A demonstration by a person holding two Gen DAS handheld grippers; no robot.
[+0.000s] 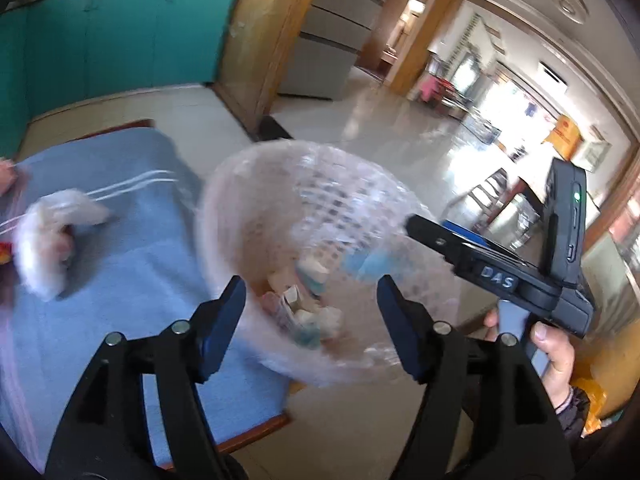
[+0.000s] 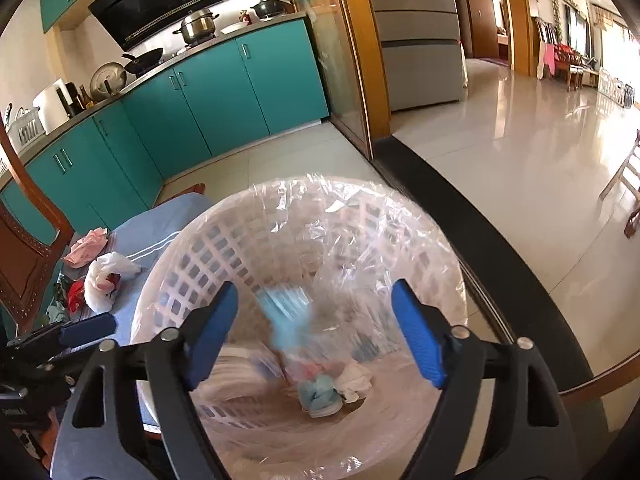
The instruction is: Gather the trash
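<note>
A white lattice trash basket (image 2: 224,264) lined with a clear plastic bag stands beside the blue-covered table. It holds crumpled paper and blue wrappers (image 2: 320,394). A blurred light-blue piece (image 2: 288,316) is in the air inside the basket, just below my right gripper (image 2: 316,336), which is open over the basket's mouth. My left gripper (image 1: 312,316) is open and empty above the basket (image 1: 256,200) too. The right gripper's body (image 1: 496,272) shows in the left wrist view. A crumpled white plastic bag (image 1: 52,236) lies on the table; it also shows in the right wrist view (image 2: 104,276).
The blue cloth table (image 1: 132,288) has pink paper (image 2: 86,248) and a red wrapper (image 2: 75,294) at its far side. A wooden chair (image 2: 24,248) stands to the left. Teal kitchen cabinets (image 2: 192,92) lie behind. A glossy tiled floor (image 2: 500,160) extends to the right.
</note>
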